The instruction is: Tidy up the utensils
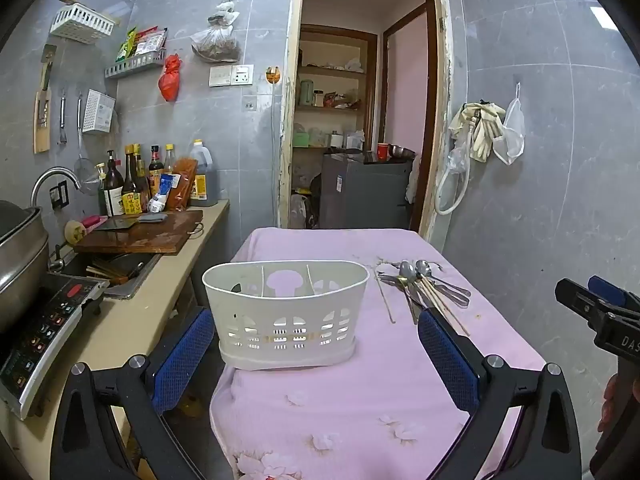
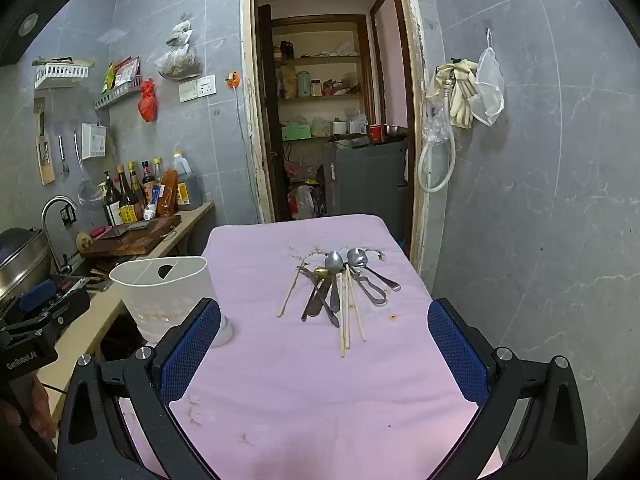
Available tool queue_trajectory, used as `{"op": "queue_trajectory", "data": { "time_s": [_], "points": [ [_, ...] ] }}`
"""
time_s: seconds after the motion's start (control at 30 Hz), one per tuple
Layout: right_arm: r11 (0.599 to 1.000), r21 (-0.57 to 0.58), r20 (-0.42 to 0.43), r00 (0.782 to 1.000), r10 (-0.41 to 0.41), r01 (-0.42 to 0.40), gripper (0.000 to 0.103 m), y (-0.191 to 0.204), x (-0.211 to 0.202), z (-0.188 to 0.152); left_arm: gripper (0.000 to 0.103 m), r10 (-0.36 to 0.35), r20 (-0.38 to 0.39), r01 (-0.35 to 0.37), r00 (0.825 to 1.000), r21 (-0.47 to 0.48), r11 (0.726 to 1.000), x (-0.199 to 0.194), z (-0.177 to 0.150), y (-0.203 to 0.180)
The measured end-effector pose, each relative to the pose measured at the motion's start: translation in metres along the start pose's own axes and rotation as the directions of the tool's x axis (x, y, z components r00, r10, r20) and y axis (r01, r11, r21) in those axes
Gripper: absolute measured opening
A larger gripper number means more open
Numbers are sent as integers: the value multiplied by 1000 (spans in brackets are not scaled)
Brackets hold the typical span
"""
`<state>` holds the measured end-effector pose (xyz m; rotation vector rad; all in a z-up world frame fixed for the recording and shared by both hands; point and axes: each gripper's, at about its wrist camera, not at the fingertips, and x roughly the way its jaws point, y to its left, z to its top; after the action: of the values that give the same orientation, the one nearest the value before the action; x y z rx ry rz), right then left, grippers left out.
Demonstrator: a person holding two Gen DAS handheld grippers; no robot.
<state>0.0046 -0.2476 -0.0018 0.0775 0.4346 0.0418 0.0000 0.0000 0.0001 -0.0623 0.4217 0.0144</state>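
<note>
The heap of metal spoons and wooden chopsticks (image 2: 340,292) lies unsorted on our pink cloth-covered table (image 2: 320,380), beside the white slotted plastic caddy (image 1: 286,312); sorting seems unstarted; our left gripper (image 1: 316,344) and right gripper (image 2: 324,344) gape wide, empty.

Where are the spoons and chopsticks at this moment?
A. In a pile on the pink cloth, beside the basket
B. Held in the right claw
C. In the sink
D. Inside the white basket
A: the spoons and chopsticks lie in a pile on the pink cloth, apart from the basket; the right claw is open and holds nothing.
</note>
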Motion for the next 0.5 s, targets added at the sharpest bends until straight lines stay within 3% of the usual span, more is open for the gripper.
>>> {"op": "queue_trajectory", "data": {
  "time_s": [0.5],
  "points": [
    [1000,11,-12,1000,9,-9,102,2,3,1,103,8,-2,-8,1000,-8,1000,3,-6,4]
  ]
}}
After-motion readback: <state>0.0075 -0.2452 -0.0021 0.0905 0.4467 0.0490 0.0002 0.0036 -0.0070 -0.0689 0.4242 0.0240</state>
